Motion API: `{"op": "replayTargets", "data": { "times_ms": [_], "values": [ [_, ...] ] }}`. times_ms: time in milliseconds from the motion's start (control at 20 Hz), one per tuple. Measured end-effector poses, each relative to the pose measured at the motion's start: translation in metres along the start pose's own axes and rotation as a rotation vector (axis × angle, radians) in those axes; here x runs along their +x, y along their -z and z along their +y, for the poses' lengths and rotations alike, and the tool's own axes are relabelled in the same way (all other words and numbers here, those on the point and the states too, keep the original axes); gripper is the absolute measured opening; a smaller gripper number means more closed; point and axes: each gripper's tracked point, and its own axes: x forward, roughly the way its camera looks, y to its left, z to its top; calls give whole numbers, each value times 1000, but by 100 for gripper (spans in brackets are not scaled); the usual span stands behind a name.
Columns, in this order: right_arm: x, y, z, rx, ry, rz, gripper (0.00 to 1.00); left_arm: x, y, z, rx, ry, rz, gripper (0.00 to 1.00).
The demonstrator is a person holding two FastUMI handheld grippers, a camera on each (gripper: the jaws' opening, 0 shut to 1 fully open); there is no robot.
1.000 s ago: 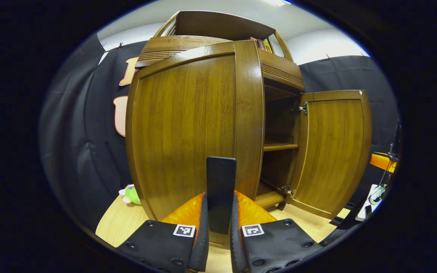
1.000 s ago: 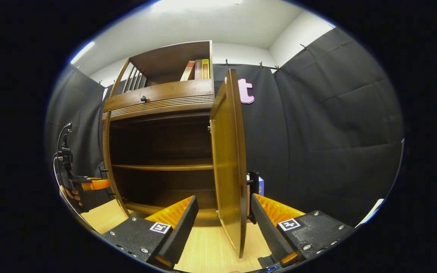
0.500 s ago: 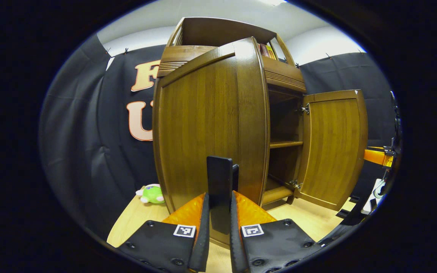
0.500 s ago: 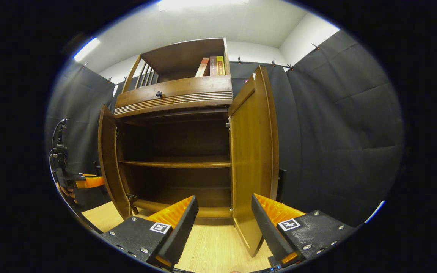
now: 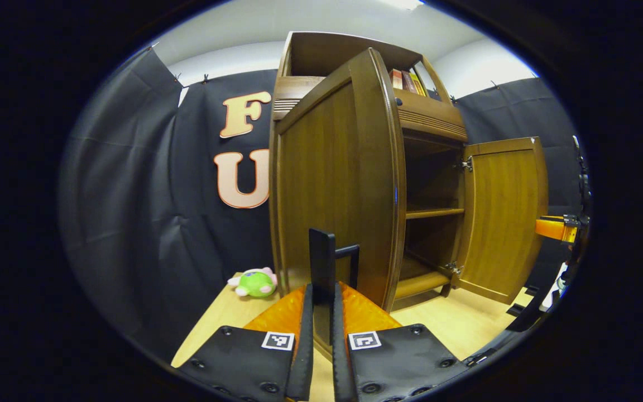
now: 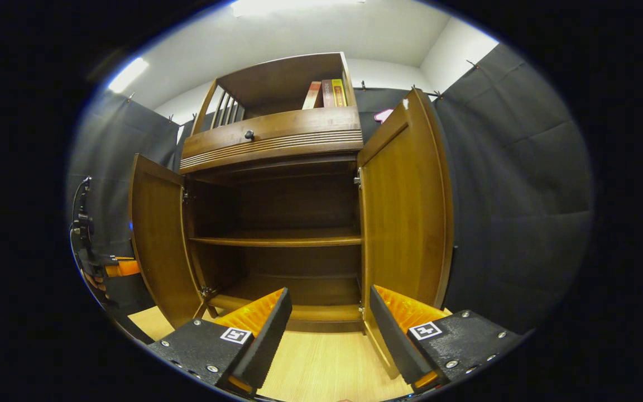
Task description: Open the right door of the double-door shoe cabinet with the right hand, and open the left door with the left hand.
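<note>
We're looking at a brown wooden shoe cabinet (image 6: 277, 139) standing upright on the pale wood floor, and both doors are swung wide. In the right gripper view, the left door (image 6: 157, 240) angles out at the left side and the right door (image 6: 405, 206) stands open at the right, each hanging on hinges at its inner edge. Between them we see a dark interior split by one horizontal shelf (image 6: 277, 241). In the left gripper view, the left door (image 5: 335, 184) faces us with its outer panel, a dark handle (image 5: 323, 273) standing upright off it, while the right door (image 5: 503, 215) shows its inner face.
</note>
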Motion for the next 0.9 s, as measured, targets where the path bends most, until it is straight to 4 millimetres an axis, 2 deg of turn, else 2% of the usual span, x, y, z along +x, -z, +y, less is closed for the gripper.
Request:
{"op": "replayTargets", "data": {
  "times_ms": [400, 450, 500, 550, 800, 900],
  "values": [
    [4, 3, 21, -15, -27, 5, 87, -10, 7, 58, -71, -78, -16, 22],
    [5, 4, 23, -16, -30, 5, 87, -12, 7, 73, -60, -122, -15, 14],
    [8, 4, 27, -16, -34, 6, 87, 0, 7, 77, -91, -120, -30, 7],
    [10, 4, 30, -16, -40, 7, 87, -2, 7, 79, -99, -116, -23, 10],
    [14, 8, 42, -25, -62, 17, 87, -12, 7, 77, -73, -106, -17, 8],
    [18, 10, 45, -25, -67, 23, 87, -12, 8, 84, -53, -115, -15, 11]
  ]
}}
